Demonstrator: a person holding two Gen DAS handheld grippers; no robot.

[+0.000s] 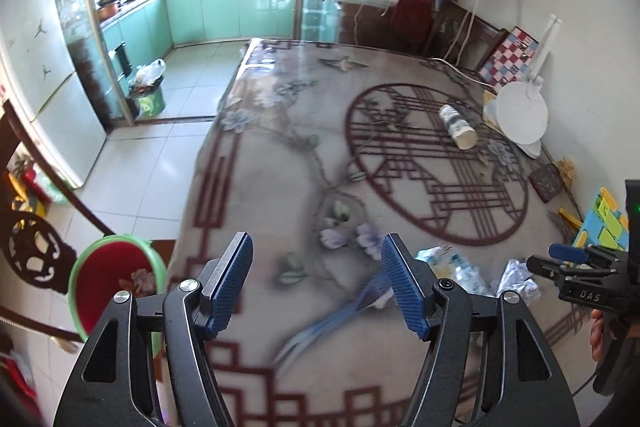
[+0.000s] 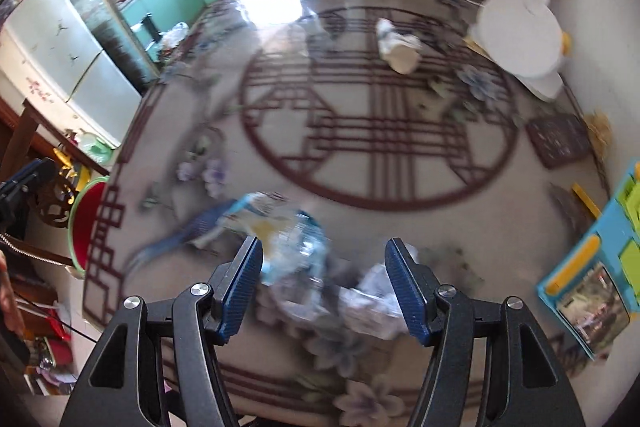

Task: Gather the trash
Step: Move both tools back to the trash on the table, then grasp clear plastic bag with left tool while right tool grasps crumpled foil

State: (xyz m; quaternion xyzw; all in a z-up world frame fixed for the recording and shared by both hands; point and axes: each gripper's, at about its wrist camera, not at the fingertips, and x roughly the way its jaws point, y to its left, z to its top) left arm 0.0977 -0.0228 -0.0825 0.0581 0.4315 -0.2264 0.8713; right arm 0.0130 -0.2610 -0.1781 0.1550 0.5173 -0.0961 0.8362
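Note:
On the patterned table lie a crumpled plastic wrapper (image 2: 288, 247), a crumpled paper ball (image 2: 374, 301) and a tipped paper cup (image 2: 398, 45). They also show in the left wrist view: wrapper (image 1: 456, 267), paper ball (image 1: 518, 277), cup (image 1: 458, 127). My right gripper (image 2: 324, 283) is open, low over the wrapper and the paper ball, holding nothing. It shows at the right edge of the left wrist view (image 1: 560, 259). My left gripper (image 1: 316, 283) is open and empty above the table's near left part. A red bin with a green rim (image 1: 112, 287) stands on the floor left of the table.
A white round lamp base (image 1: 522, 115) stands at the table's far right by the wall. A dark coaster (image 2: 558, 141) and a colourful toy box (image 2: 596, 267) lie on the right side. A blue printed feather pattern (image 1: 340, 319) is on the cloth. A carved chair (image 1: 36, 251) stands left.

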